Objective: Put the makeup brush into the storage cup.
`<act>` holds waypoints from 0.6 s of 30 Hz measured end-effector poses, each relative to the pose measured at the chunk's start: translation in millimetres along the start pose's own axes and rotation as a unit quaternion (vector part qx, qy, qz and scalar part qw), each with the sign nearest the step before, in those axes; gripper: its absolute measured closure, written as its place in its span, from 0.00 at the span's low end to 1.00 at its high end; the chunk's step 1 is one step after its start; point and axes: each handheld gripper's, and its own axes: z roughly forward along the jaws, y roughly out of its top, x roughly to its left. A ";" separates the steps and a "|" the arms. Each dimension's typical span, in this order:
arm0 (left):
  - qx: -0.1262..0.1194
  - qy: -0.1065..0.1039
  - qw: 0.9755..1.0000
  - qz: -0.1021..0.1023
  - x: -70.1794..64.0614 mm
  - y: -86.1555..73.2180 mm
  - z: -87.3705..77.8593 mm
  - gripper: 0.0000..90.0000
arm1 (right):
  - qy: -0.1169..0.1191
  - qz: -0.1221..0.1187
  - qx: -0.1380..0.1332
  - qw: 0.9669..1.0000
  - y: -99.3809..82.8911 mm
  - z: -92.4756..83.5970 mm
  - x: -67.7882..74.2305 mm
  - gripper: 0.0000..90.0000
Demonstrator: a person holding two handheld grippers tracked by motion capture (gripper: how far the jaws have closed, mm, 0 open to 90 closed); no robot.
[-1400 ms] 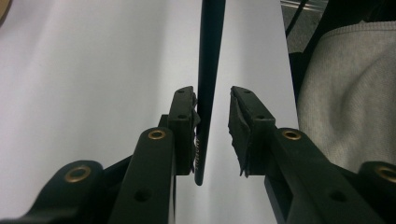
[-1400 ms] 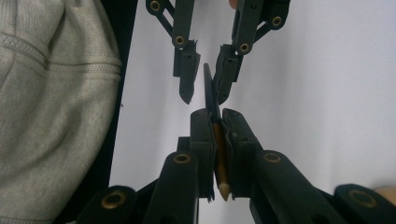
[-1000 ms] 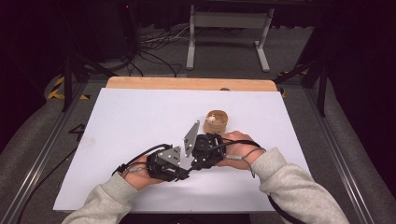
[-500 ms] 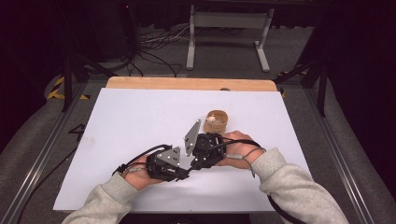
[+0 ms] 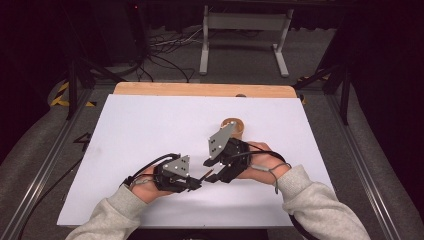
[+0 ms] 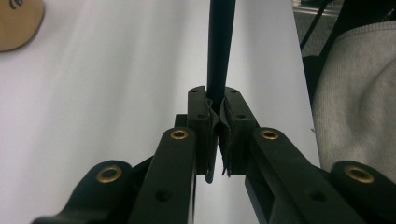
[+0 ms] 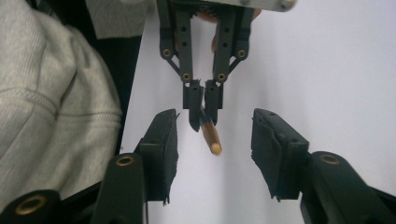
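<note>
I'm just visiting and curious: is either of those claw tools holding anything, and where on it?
The left gripper is shut on a thin pencil-like stick, near one end. The right gripper is open, holding nothing.

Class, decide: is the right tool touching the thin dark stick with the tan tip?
Apart. The right gripper view shows the right tool open, bare table either side of the stick.

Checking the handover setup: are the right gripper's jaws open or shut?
Open. In the right gripper view its two jaws stand wide apart, with the thin stick held by the left gripper showing between them, untouched.
</note>
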 end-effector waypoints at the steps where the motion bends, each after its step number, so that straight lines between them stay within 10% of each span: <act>1: 0.000 0.000 1.000 0.000 0.0 0.0 0.0 0.93 | -0.005 0.002 -0.011 1.000 -2.6 -1.7 0.0 0.55; 8: -0.036 0.012 0.999 -0.009 2.6 -2.8 -5.2 0.93 | -0.025 0.015 -0.098 0.995 -19.6 -12.4 1.9 0.49; 18: -0.083 0.024 0.996 -0.016 3.5 -6.2 -12.0 0.93 | -0.048 0.038 -0.195 0.979 -39.6 -15.6 4.2 0.46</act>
